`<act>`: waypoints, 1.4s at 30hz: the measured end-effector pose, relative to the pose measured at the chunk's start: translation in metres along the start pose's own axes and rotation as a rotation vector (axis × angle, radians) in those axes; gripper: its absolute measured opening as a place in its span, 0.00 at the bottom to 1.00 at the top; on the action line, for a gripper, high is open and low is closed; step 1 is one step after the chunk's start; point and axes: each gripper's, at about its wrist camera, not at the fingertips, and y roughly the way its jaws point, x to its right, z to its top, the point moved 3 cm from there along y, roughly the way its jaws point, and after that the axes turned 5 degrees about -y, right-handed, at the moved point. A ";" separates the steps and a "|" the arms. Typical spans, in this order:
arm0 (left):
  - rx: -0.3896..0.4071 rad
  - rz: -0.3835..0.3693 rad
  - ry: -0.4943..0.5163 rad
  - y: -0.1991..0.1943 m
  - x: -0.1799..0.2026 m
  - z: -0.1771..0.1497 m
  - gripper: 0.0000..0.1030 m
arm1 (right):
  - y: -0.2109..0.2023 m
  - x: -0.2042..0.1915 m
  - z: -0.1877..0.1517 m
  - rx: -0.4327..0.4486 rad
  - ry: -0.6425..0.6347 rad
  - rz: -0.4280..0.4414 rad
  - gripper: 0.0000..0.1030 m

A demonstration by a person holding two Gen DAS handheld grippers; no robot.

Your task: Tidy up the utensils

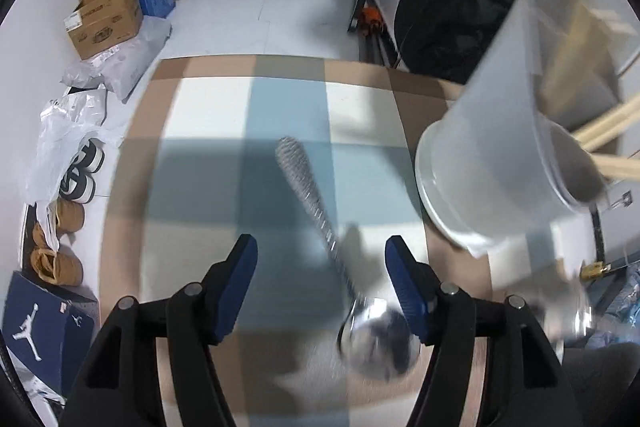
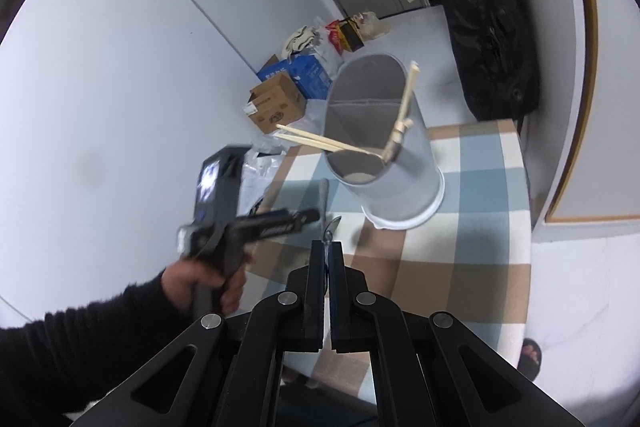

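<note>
Checked cloth on the desk

The desk point(image 1: 208, 155), covered in blue, white and tan checks, carries a metal spoon point(image 1: 320, 223) lying flat and a white utensil holder point(image 2: 384, 155) standing just beside it.

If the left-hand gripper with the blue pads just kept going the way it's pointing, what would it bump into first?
Probably the metal spoon lying on the checked tablecloth. The left gripper points steeply down with open jaws on either side of the handle. Blur leaves the depth unclear.

White Jumpman logo on the dark blue shoebox point(image 1: 44, 327); other box print too blurred.
</note>
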 end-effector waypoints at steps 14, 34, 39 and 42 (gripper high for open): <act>0.034 0.091 0.077 0.001 0.013 -0.020 0.06 | -0.001 0.028 -0.007 0.053 0.083 0.078 0.01; 0.162 -0.077 0.070 -0.066 0.030 -0.054 0.05 | -0.004 0.025 -0.014 0.077 0.080 0.035 0.01; 0.192 -0.123 0.074 -0.071 0.023 -0.055 0.05 | -0.004 0.021 -0.013 0.077 0.060 0.019 0.01; 0.191 -0.143 0.069 -0.066 0.012 -0.051 0.05 | -0.003 0.021 -0.013 0.071 0.058 0.007 0.01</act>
